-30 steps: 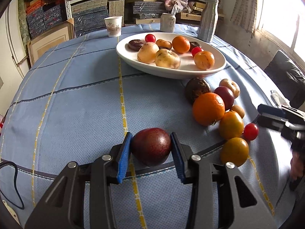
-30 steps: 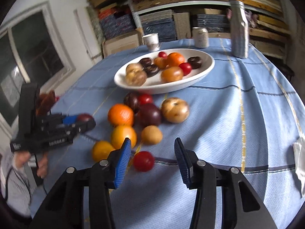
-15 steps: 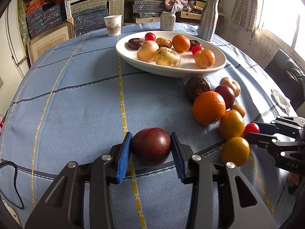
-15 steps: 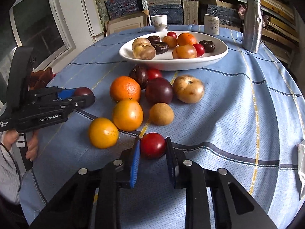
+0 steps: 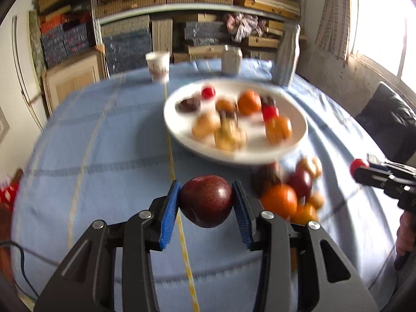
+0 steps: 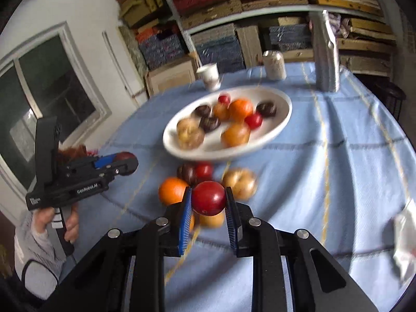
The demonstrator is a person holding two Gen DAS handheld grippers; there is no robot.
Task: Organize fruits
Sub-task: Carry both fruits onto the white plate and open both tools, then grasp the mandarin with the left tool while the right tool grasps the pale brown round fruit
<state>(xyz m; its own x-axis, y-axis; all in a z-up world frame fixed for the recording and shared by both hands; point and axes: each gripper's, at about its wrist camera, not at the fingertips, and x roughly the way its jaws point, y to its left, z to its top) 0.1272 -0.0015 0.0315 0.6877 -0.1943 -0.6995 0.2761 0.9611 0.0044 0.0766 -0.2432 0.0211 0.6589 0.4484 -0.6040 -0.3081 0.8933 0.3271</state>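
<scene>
My left gripper (image 5: 206,202) is shut on a dark red plum (image 5: 206,200) and holds it above the blue tablecloth, short of the white oval plate (image 5: 182,132) of fruit. My right gripper (image 6: 208,200) is shut on a small red fruit (image 6: 208,197) and holds it above a cluster of loose fruit (image 6: 171,191) on the cloth. The plate (image 6: 280,119) lies beyond that cluster. The right gripper also shows at the right edge of the left wrist view (image 5: 360,169), the left gripper at the left of the right wrist view (image 6: 124,162). Both views are motion-blurred.
A paper cup (image 5: 157,66), a can (image 5: 231,59) and a metal bottle (image 5: 286,54) stand behind the plate. Loose oranges and dark fruit (image 5: 279,200) lie right of my left gripper. Shelves of stacked boxes fill the back. A crumpled white wrapper (image 6: 404,249) lies at the right table edge.
Both grippers have lifted off the table with their fruit and tilted toward the plate. The right gripper closed on the red fruit and raised it from the cloth.
</scene>
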